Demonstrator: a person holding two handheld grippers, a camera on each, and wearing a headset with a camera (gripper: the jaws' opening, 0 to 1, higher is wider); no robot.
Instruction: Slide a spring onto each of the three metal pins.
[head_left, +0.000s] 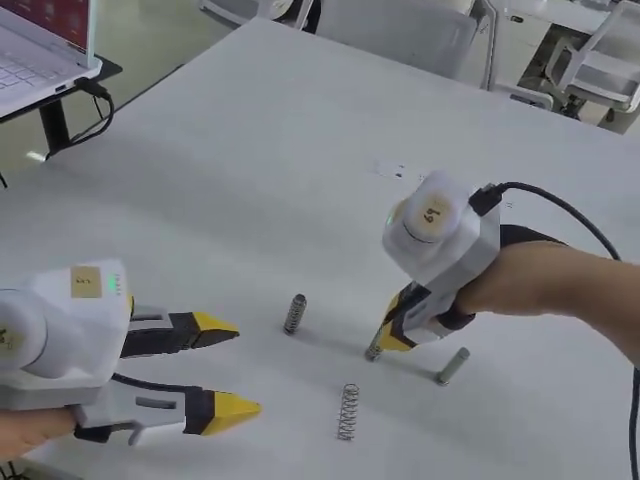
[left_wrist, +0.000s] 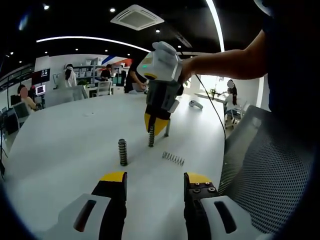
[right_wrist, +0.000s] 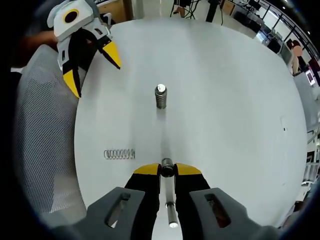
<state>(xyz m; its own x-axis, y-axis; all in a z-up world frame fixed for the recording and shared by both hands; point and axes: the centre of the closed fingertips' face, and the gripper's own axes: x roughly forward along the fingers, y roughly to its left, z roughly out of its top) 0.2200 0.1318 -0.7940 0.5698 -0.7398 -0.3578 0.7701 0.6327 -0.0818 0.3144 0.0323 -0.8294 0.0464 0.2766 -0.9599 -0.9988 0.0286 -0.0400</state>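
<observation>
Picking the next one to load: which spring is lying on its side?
The loose spring flat on the table, closest to the person. The spring beyond it stands upright around a pin.

left tool (head_left: 246, 368) — jaws wide apart, level | right tool (head_left: 386, 343) — jaws pinched close, tips down

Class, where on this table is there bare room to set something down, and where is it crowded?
Free: the wide far table between the laptop and right tongs gripping another pin. Crowded: near edge, around sprung pin, loose spring, bare pin, left tongs.
</observation>
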